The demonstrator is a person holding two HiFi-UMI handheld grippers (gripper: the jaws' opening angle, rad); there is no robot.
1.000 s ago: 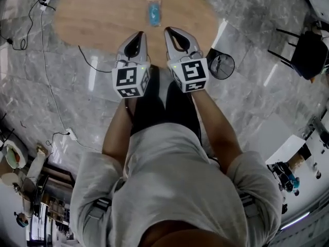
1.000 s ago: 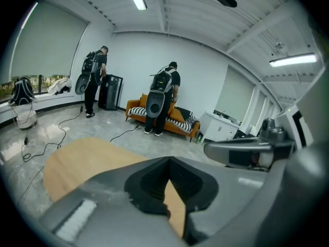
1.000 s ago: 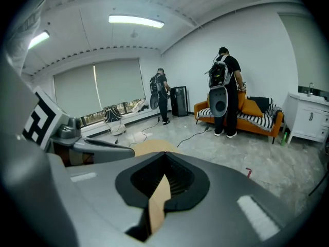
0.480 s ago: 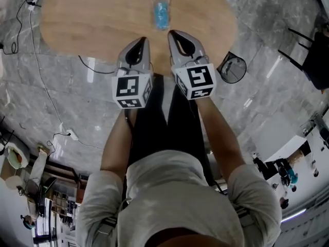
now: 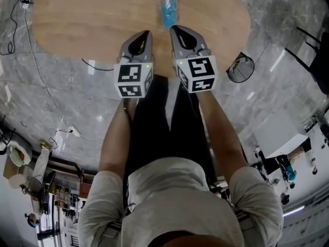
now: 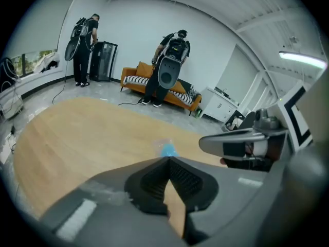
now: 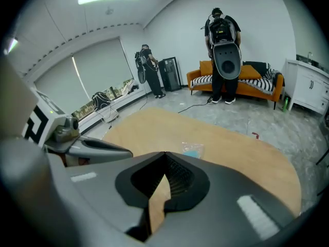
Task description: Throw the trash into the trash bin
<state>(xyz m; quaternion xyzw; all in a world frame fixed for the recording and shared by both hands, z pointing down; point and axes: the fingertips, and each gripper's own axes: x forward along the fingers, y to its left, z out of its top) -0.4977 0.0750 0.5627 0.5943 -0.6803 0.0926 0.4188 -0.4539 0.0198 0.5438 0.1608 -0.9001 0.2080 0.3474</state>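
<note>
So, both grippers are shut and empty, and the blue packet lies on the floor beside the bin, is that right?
Not quite: the head view shows the blue packet lying on the wooden table, not on the floor beside the bin. The left gripper and right gripper are indeed shut and empty.

Matt wood table (image 5: 92, 19), glossy veined stone floor (image 5: 56, 96) — clear crinkled plastic wrapper (image 5: 168, 4), wire-mesh bin (image 5: 240, 68)
</note>
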